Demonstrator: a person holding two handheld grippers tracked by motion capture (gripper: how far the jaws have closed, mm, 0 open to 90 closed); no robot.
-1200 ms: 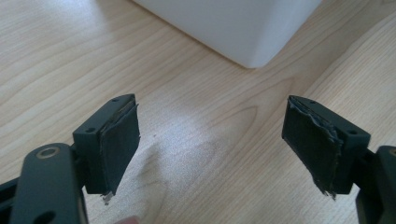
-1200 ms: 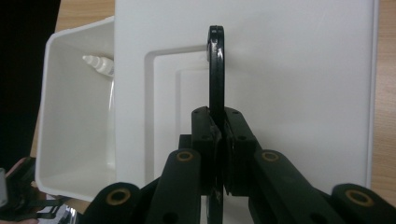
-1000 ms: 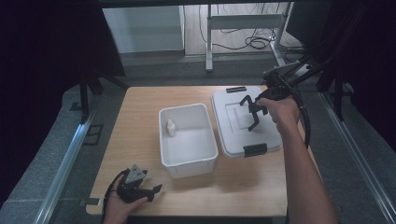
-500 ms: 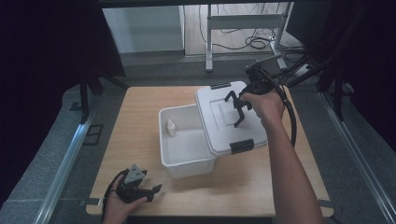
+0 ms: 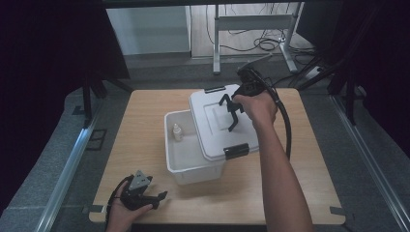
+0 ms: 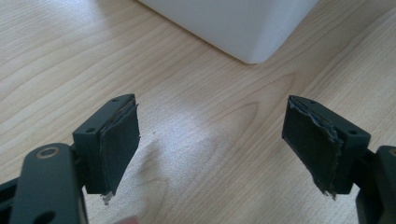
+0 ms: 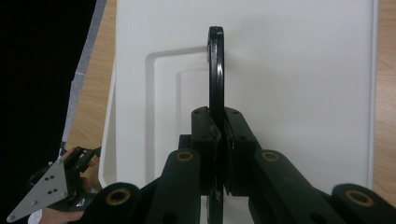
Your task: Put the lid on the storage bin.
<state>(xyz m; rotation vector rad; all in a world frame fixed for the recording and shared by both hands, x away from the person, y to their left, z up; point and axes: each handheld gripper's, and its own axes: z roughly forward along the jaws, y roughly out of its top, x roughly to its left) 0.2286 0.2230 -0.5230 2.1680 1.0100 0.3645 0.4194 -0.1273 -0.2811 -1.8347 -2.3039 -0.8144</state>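
Observation:
My right gripper (image 5: 232,115) is shut on the black handle (image 7: 215,60) of a white lid (image 5: 215,130). It holds the lid tilted over the right part of an open white bin (image 5: 186,166). A small white bottle (image 5: 178,132) stands inside the bin at its left wall. In the right gripper view the jaws pinch the thin handle edge-on above the lid (image 7: 303,93). My left gripper (image 5: 151,198) rests on the table near the front left, held by a hand. Its jaws stand open over bare wood (image 6: 215,149), with a corner of the bin (image 6: 243,23) ahead.
The wooden table (image 5: 309,193) has free surface to the right of the bin and along its front. The lid carries black latches at its near end (image 5: 238,151) and far end (image 5: 214,89). A desk frame and cables lie on the floor beyond.
The right gripper has carried the lid by its handle leftward from the table beside the bin to over the bin's right side. The left gripper has stayed put.

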